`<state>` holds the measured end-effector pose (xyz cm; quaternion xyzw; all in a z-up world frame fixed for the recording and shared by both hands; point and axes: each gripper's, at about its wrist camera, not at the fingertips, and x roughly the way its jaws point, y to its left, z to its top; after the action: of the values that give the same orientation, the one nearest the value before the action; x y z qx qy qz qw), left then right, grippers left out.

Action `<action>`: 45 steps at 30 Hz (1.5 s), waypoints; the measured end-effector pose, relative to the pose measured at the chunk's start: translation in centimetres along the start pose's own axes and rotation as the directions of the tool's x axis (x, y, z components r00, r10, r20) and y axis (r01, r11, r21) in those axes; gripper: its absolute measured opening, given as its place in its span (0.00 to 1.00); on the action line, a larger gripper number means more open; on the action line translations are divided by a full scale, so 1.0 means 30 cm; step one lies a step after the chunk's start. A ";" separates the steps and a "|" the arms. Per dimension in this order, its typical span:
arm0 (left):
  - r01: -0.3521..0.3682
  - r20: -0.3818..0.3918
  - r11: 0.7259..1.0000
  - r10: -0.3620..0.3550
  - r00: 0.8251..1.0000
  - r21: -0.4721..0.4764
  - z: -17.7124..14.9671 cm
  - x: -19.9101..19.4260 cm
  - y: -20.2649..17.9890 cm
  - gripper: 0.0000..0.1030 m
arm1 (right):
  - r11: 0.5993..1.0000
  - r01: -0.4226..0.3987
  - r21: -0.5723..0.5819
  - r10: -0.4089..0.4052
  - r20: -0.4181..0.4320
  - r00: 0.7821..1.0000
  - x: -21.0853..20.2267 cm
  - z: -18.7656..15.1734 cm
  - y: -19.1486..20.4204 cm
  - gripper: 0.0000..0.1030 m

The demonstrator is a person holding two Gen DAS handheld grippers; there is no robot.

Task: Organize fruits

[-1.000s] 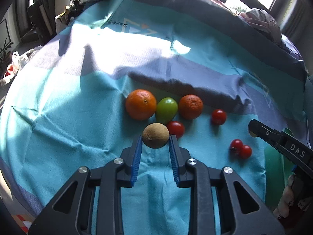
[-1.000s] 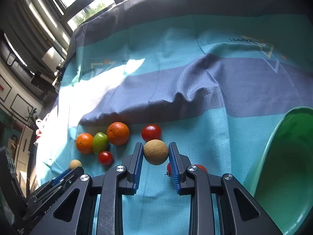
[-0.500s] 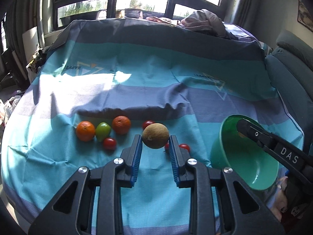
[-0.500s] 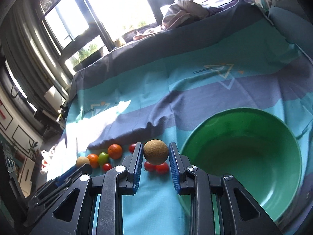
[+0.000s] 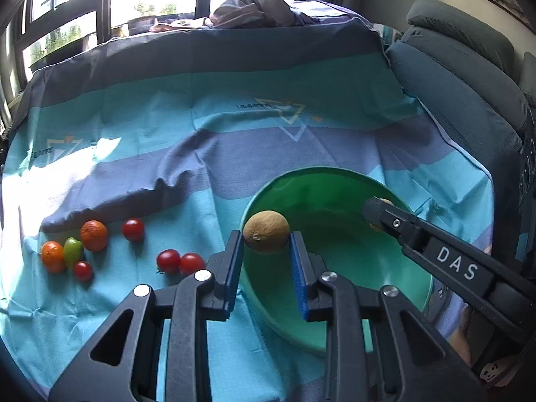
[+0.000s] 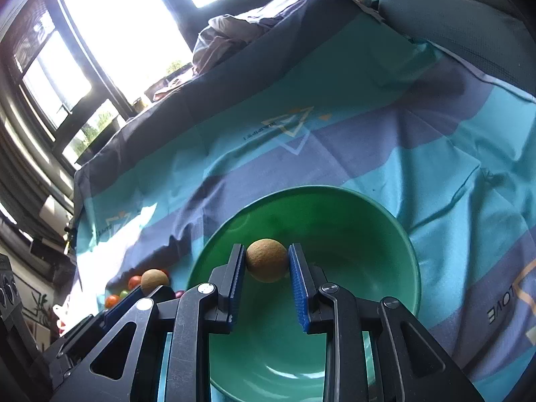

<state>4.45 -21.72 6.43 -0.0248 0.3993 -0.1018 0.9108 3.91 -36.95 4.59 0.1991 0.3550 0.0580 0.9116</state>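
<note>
My left gripper (image 5: 266, 243) is shut on a brown kiwi (image 5: 265, 227) and holds it above the left rim of the green bowl (image 5: 338, 181). My right gripper (image 6: 266, 259) is shut on a second brown kiwi (image 6: 267, 260) over the inside of the bowl (image 6: 378, 224). The right gripper also shows in the left wrist view (image 5: 378, 216), over the bowl's right side. The left gripper and its kiwi (image 6: 154, 278) show low left in the right wrist view. The bowl holds no fruit.
On the teal and purple striped cloth (image 5: 284, 147) left of the bowl lie two oranges (image 5: 94, 230), a green fruit (image 5: 72, 250) and several red tomatoes (image 5: 168, 261). A dark sofa (image 5: 462, 77) stands to the right. Clothes (image 5: 254, 6) lie by the windows.
Both grippers have swung right from the fruit cluster to the bowl, each still holding its kiwi. The right one is now over the bowl's inside, the left at its rim.
</note>
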 end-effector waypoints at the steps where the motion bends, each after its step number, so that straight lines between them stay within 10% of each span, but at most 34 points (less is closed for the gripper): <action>1: 0.005 -0.007 1.000 -0.005 1.000 0.006 0.001 0.012 -0.010 0.27 | 1.000 0.000 0.011 0.000 -0.006 1.000 0.005 0.003 -0.011 0.28; 18: 0.105 -0.099 0.993 -0.099 0.990 0.057 -0.017 0.128 -0.101 0.27 | 0.995 0.061 0.083 -0.058 -0.045 0.997 0.034 0.007 -0.102 0.28; 23: 0.107 -0.081 0.993 -0.103 0.991 0.047 -0.018 0.077 -0.065 0.42 | 0.996 0.041 0.083 -0.038 -0.044 0.998 0.035 0.011 -0.096 0.29; 33: -0.090 -0.031 0.988 0.087 0.996 -0.122 -0.063 -0.082 0.296 0.57 | 1.000 -0.010 -0.005 0.010 -0.027 1.000 0.042 0.002 0.042 0.47; 45: -0.216 -0.082 0.869 0.201 0.976 -0.445 -0.200 -0.115 0.779 0.58 | 0.960 -0.160 -0.229 0.122 -0.171 0.978 0.162 -0.097 0.380 0.47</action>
<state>1.64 2.05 1.89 -0.1904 0.4272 0.0919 0.8791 5.96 -24.40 4.23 0.1065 0.4002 0.1809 0.8921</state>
